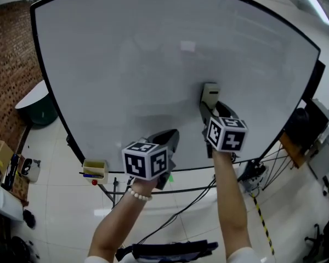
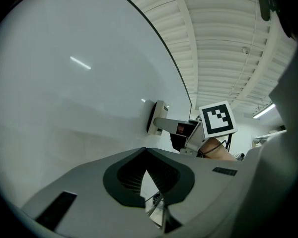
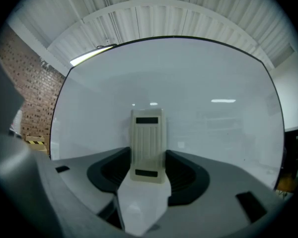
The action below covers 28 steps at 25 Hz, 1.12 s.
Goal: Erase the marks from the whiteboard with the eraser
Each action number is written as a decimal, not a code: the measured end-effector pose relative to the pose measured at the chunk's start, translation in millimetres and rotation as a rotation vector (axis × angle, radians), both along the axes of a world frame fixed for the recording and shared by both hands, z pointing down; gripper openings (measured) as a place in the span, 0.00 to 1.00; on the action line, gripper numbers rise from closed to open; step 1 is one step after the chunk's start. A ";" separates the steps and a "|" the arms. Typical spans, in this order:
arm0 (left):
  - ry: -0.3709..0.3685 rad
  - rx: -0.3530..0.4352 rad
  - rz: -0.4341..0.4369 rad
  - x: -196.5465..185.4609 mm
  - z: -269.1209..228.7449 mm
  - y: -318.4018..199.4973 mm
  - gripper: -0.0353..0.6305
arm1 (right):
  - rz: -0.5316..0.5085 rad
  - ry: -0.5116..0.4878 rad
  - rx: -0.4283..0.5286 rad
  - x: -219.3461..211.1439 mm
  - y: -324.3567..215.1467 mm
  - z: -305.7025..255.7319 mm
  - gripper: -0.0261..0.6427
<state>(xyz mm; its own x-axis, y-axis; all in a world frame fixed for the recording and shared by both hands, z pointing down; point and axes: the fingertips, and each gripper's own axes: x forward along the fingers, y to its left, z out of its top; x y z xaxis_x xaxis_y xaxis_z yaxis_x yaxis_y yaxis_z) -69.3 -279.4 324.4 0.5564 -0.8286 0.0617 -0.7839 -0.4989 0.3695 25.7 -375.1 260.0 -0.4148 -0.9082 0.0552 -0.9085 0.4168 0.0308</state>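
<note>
The large whiteboard (image 1: 126,64) fills the head view, and I see no clear marks on it, only faint smudges. A beige eraser (image 1: 210,93) lies flat against the board right of centre, with my right gripper (image 1: 211,111) shut on its lower end. In the right gripper view the eraser (image 3: 148,145) stands upright between the jaws of the right gripper (image 3: 148,175), its pad on the whiteboard (image 3: 213,98). My left gripper (image 1: 170,147) hangs near the board's lower edge, shut and empty. The left gripper view shows the left gripper (image 2: 150,182) with the eraser (image 2: 158,117) off to its right.
A small yellow tray (image 1: 95,170) with markers hangs at the board's lower left. Stand bars and cables (image 1: 181,212) run under the board. A brick wall (image 1: 11,53) and a round table (image 1: 35,100) are at the left, with equipment (image 1: 304,125) at the right.
</note>
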 end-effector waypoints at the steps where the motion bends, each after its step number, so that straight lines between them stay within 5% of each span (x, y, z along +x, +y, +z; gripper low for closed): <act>1: -0.002 -0.001 0.007 -12.3 -0.3 3.3 0.03 | 0.008 -0.003 0.002 -10.7 3.4 -1.1 0.41; 28: -0.002 -0.013 -0.001 -287.5 -1.4 97.8 0.03 | -0.026 -0.004 -0.017 -305.3 88.9 0.2 0.41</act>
<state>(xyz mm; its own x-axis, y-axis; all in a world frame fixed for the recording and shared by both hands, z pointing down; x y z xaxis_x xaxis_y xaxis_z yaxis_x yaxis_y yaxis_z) -356.9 -181.6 323.1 0.5553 -0.8284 0.0734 -0.7852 -0.4931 0.3746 -279.5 -286.3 260.2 -0.4387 -0.8961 0.0683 -0.8974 0.4408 0.0197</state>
